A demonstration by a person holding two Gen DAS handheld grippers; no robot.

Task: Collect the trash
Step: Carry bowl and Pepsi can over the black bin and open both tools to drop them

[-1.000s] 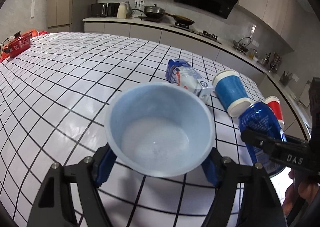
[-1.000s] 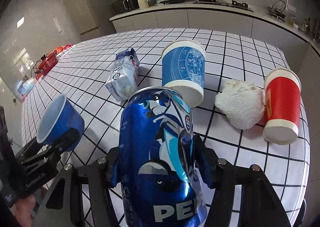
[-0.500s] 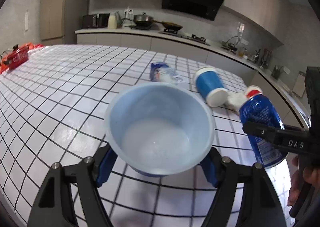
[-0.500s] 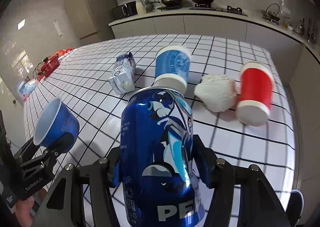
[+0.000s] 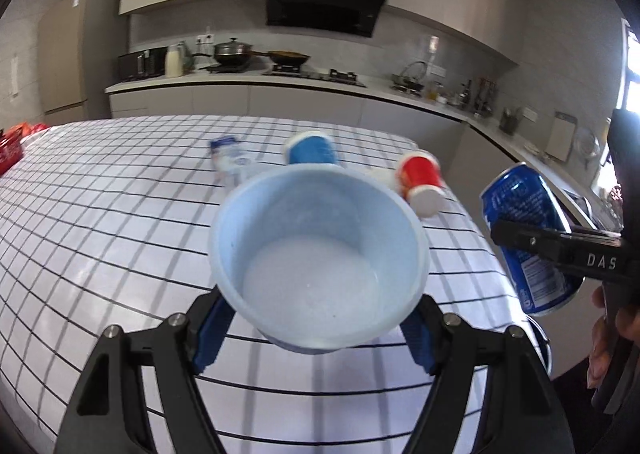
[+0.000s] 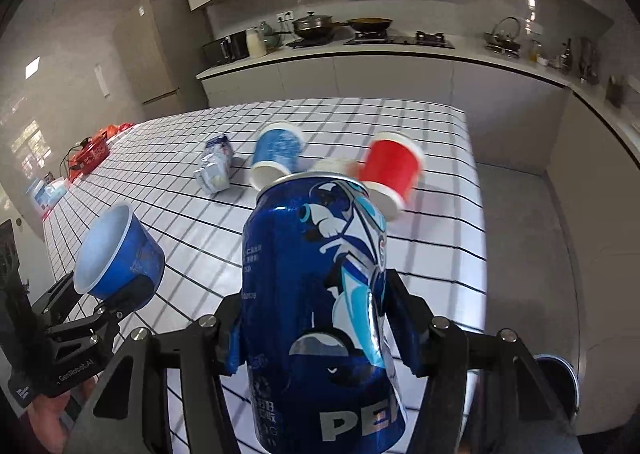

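The left gripper [image 5: 316, 330] is pinching a blue bowl [image 5: 318, 262] between its pads, mouth facing the camera, lifted clear of the checked table [image 5: 120, 222]. The right gripper [image 6: 316, 330] is clamping a blue can [image 6: 316, 318] upright by its sides (its printed label is facing the lens), also off the table. Still lying on the cloth at the far end are a crumpled packet [image 6: 216, 166], a blue cup [image 6: 276, 154] on its side, a white wad [image 6: 332, 166] and a red cup [image 6: 390, 170] on its side, all near one another. A round bin [image 6: 560, 370] is showing on the floor at the right
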